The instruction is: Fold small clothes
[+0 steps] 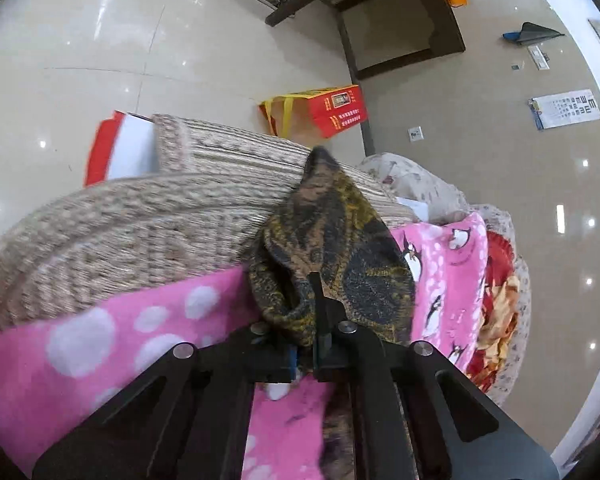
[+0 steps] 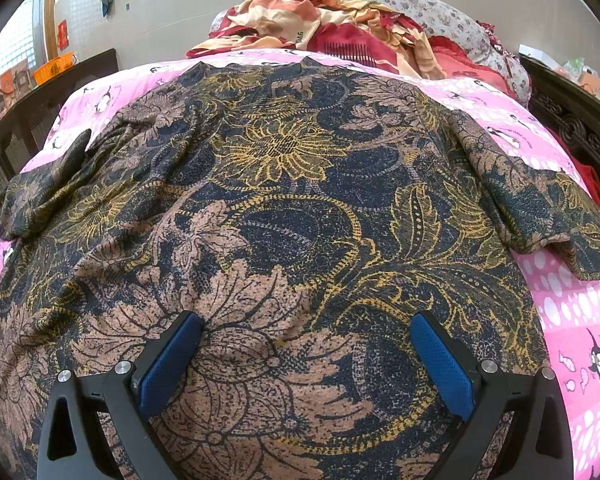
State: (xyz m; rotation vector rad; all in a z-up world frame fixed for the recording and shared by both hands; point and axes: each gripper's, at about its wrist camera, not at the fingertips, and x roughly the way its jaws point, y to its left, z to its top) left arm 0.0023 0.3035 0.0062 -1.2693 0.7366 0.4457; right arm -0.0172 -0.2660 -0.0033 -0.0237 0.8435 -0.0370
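A dark floral shirt [image 2: 292,208] in navy, brown and yellow lies spread flat on a pink penguin blanket [image 2: 572,312]. Its short sleeves reach out to the left and right. My right gripper [image 2: 306,340] is open, its blue pads [image 2: 168,364] spread wide just above the shirt's lower middle. In the left wrist view my left gripper [image 1: 316,320] is shut on a bunched corner of the shirt [image 1: 332,240] and holds it lifted above the pink blanket [image 1: 80,360].
A woven beige mat edge [image 1: 140,224] borders the bed. A crumpled red and orange quilt [image 2: 332,36] and floral pillow [image 2: 412,4] lie at the far end. A dark carved bed frame [image 2: 572,120] stands on the right. A red bag [image 1: 324,112] and dark table [image 1: 380,12] stand on the tiled floor.
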